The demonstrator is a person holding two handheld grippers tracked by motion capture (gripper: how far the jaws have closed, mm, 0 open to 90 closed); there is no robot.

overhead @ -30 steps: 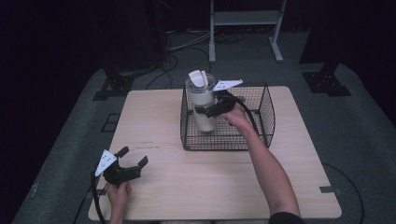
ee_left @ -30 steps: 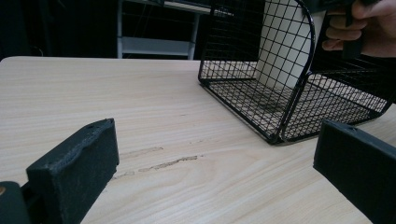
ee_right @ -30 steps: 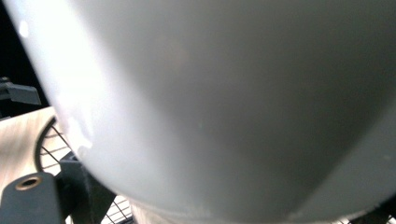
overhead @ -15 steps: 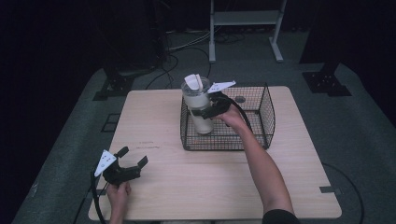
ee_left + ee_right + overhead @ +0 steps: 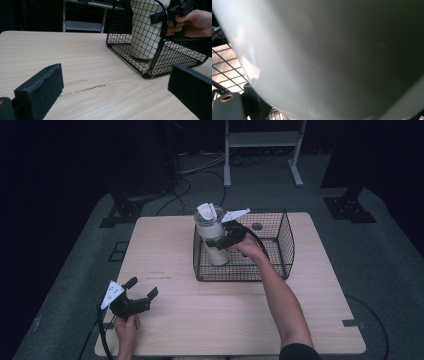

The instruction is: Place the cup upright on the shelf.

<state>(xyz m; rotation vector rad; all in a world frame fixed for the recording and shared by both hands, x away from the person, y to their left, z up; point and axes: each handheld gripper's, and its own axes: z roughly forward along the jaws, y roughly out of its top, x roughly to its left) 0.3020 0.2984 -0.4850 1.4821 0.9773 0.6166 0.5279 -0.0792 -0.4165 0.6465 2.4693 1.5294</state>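
Tumbler (image 5: 212,236) smooth, cream | basket (image 5: 285,240) black wire | right gripper (image 5: 226,239) jaws grasp tumbler | left gripper (image 5: 138,295) jaws spread

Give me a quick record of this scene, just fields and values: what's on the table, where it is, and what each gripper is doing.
surface: wooden table
container: black wire basket, far centre of table
object: cream tumbler, upright at basket's left end
tumbler lid: clear, with white flap
right gripper: clamped on tumbler's side
left gripper: open, holding nothing, near left corner of table
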